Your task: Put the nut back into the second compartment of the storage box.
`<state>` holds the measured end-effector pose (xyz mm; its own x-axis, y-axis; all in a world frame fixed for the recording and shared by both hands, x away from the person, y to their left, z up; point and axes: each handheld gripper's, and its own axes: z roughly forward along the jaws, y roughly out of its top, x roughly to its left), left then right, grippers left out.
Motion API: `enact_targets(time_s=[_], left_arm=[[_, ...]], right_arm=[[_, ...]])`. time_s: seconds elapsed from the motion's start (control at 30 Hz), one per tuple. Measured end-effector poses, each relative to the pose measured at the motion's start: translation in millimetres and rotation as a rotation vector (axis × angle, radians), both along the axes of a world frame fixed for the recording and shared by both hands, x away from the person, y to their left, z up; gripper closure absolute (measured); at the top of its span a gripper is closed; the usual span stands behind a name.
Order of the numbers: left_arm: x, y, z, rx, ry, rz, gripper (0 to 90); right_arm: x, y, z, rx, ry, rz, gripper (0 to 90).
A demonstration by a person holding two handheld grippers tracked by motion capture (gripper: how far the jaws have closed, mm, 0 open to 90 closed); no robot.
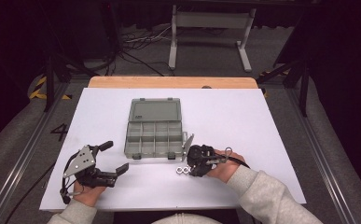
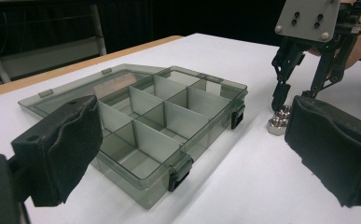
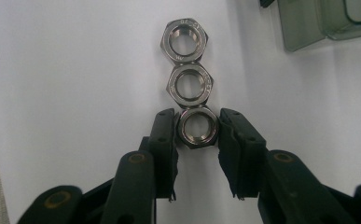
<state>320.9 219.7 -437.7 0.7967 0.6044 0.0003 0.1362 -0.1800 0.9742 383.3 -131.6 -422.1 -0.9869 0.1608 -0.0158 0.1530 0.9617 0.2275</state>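
My right gripper [image 3: 197, 127] has its jaws closed in on the nearest nut [image 3: 197, 128], one pad against each side of it, pinching it where it lies on the white table [image 3: 75, 70]. That nut is the near end of a row of three: the middle nut [image 3: 190, 85] touches it, and the far nut [image 3: 184, 41] touches the middle one. Both of those carry stamped characters on their faces, but I can't read them at this sharpness (the far one looks like digits along its top edge).

From the high view the row [image 1: 183, 170] sits just off the front right corner of the open box [image 1: 154, 138], whose smoky lid lies flat behind its empty compartments. I see no label on the box.

My left gripper [image 1: 114, 158] rests on the table well to the left, jaws spread wide and holding nothing.
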Motion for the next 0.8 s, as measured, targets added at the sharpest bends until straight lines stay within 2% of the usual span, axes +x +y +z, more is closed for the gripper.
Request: enact_targets(time_s=[0.07, 0.1, 0.33, 0.5, 0.67, 0.8], left_arm=[[-0.1, 0.0, 0.0, 0.000, 0.000, -0.001, 5.0], [-0.3, 0.5, 0.2, -0.001, 0.000, 0.000, 5.1], [0.4, 0.2, -0.3, -0.002, 0.002, 0.003, 5.1], [0.7, -0.3, -0.4, 0.001, 0.009, -0.002, 5.1], [0.4, -0.5, -0.9, -0.005, 0.012, 0.000, 5.0], [0.6, 0.3, -1.0, -0.002, 0.011, 0.000, 5.1]], right_arm=[[0.0, 0.0, 0.3, -0.002, -0.002, 0.001, 70.0], [-0.2, -0.8, 1.0, -0.006, -0.014, -0.001, 70.0], [-1.0, -4.8, 6.5, 0.006, -0.018, -0.002, 70.1], [0.1, -4.9, 17.8, 0.038, -0.037, -0.013, 70.1], [8.5, -1.4, 33.6, 0.075, -0.057, -0.021, 70.0], [14.2, 2.4, 41.0, 0.082, -0.066, -0.025, 70.0]])
